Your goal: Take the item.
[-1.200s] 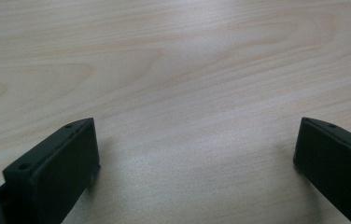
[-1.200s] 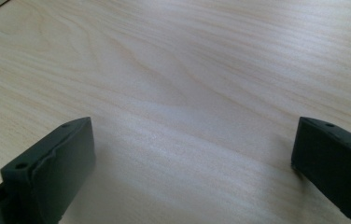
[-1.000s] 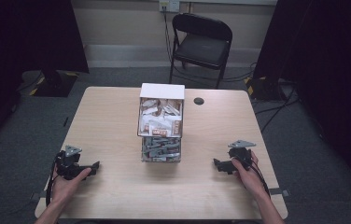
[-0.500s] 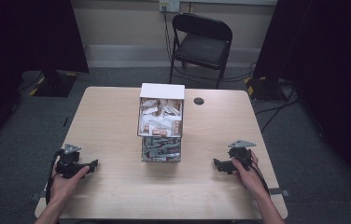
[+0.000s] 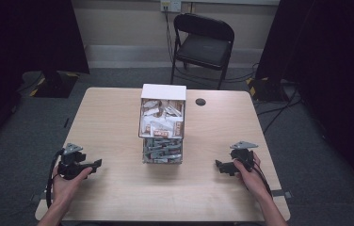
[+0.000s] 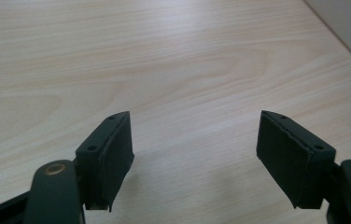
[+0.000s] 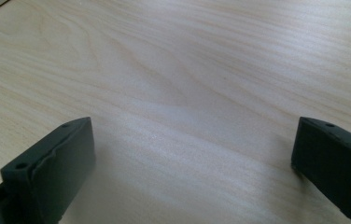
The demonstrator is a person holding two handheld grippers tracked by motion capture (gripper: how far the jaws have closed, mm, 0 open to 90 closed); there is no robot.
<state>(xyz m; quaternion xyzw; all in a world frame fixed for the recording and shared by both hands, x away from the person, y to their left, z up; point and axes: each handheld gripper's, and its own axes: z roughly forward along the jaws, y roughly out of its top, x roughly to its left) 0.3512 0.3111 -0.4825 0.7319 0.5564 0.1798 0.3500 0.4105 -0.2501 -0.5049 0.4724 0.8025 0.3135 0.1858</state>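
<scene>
Resting low over the table, the left gripper has just been closing partway on nothing, the right gripper gapes wide and empty, the box standing between them, well apart.

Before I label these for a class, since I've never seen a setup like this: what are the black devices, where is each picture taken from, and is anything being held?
A person sits at a wooden table with a hand-held two-jaw gripper in each hand: the left gripper and the right gripper. The high view looks down from above the person's side. The other two pictures come from cameras riding on the grippers, looking along their black jaws at bare tabletop. In the middle stands a clear box filled with small packets, with a white panel at its far end. Both grippers are open and hold nothing; the left one's jaws have just been closing a little, on nothing.
</scene>
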